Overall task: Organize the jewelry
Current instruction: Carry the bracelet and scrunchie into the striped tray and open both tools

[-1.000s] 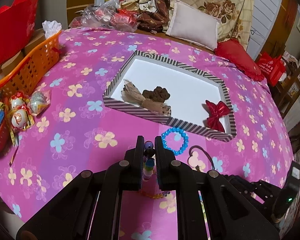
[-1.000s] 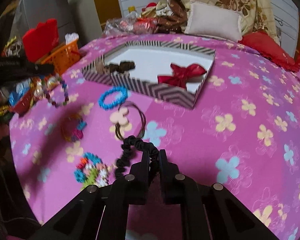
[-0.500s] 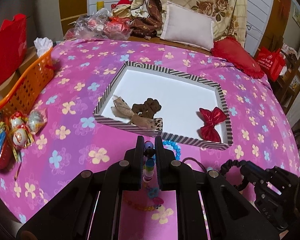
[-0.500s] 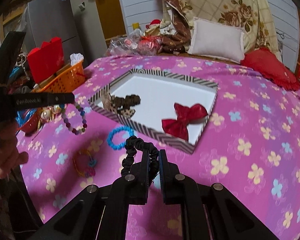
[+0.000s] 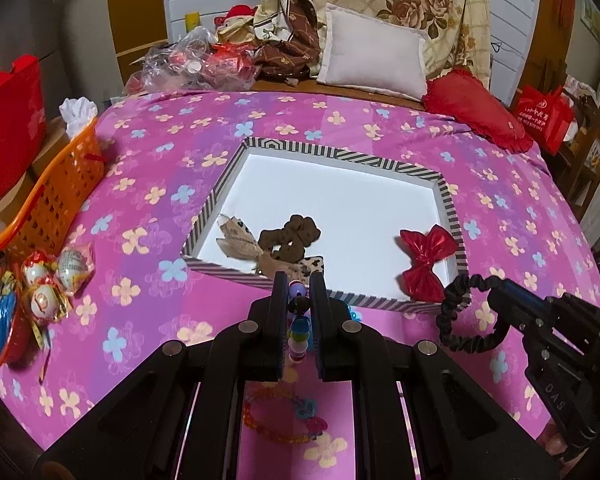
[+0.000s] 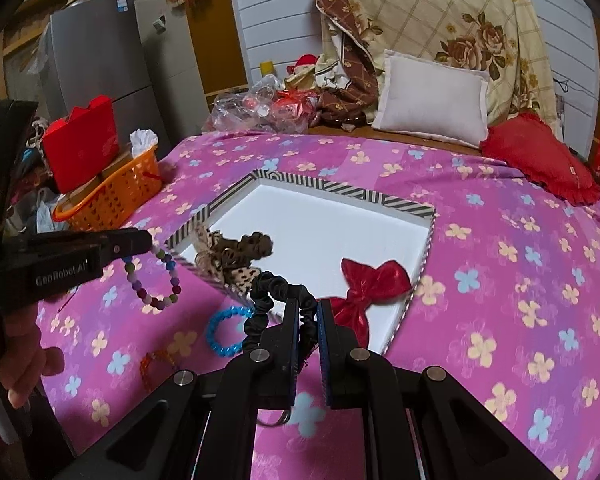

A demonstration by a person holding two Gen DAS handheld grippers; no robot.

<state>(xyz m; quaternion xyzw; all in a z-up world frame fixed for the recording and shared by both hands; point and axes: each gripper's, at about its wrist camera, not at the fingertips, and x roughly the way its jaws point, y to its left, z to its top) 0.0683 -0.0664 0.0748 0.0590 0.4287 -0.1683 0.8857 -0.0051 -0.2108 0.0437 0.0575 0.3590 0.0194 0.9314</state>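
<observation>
Low in both frames, our left gripper pinches a bead bracelet and our right gripper clamps a black scrunchie. Beyond them, mid-frame, the striped tray holds a brown scrunchie and a red bow.

The white floor of the striped-rimmed shallow box is left bare toward its far side; its near edge is crowded by brown fabric hair ties and a red shiny bow.
</observation>
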